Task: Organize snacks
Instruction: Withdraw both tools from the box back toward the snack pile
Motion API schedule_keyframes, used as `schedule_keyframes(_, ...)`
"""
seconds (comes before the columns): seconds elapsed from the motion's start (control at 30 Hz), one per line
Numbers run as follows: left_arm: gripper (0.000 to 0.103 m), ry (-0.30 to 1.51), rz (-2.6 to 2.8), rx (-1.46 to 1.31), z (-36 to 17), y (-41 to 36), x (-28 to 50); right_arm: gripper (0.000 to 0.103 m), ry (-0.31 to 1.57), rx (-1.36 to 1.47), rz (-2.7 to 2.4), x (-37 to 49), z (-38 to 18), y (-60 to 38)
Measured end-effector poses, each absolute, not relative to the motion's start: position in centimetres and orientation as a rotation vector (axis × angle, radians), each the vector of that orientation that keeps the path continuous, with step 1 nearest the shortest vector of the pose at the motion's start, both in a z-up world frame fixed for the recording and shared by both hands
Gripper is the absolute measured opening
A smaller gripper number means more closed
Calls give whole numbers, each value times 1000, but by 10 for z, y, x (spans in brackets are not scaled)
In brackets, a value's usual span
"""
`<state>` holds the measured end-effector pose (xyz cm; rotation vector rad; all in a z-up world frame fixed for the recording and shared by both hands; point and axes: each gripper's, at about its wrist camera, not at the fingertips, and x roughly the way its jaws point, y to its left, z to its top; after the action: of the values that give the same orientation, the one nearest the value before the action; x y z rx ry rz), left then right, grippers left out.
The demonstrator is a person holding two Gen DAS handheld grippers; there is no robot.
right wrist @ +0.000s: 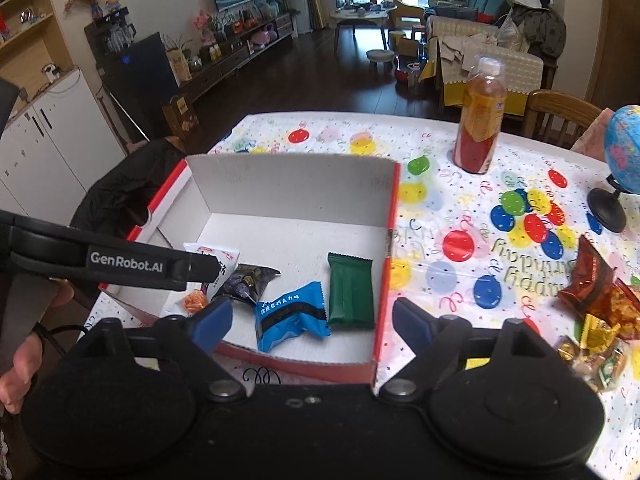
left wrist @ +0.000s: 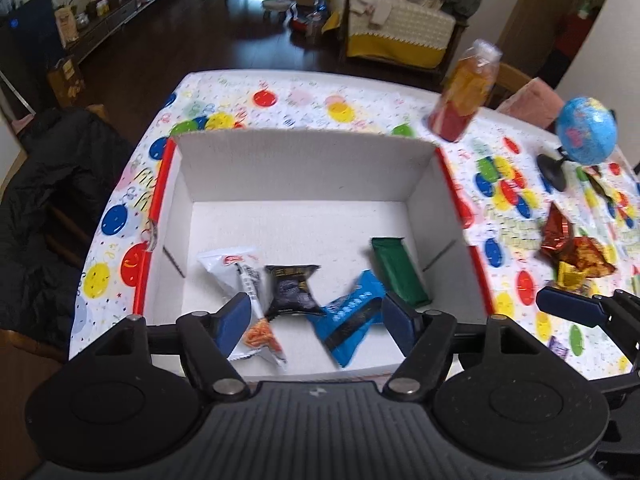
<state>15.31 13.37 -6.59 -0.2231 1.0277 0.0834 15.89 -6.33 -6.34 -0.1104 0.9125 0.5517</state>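
A cardboard box (left wrist: 304,168) with white inside walls and red outer edges stands on the table. On its floor near the front lie a white packet (left wrist: 236,272), a black packet (left wrist: 292,290), a blue packet (left wrist: 348,320) and a green packet (left wrist: 400,272). My left gripper (left wrist: 316,320) hangs above the box's front, open, with nothing between its pads. My right gripper (right wrist: 312,320) hovers over the box's front right corner, open wide and empty. The blue packet (right wrist: 288,316) and green packet (right wrist: 350,292) lie just beyond it.
Loose red, orange and gold snack packets (right wrist: 600,304) lie on the balloon-print tablecloth right of the box. A bottle (right wrist: 482,120) and a small globe (right wrist: 624,156) stand at the back right. A black jacket (left wrist: 52,208) hangs on a chair at the left.
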Motion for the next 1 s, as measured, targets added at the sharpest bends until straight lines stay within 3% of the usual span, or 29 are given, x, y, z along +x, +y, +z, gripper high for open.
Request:
schedule_keyframes(0.17,81,993,35,-217,-51,117,143,102,895,-74,547,148,-53,-87)
schedule_keyframes(0.5,89,959,-82,-151,-38,53,138,103,920,-16,459,133,-46,-157)
schedule_keyframes(0.6,102,959,-127,-142,-39,29,141,103,926,14,429,130,-49,-184)
schedule_keyframes(1.0,102,995,-219,-81,-52,-72,178,102,957,6,260,141,-64,-304)
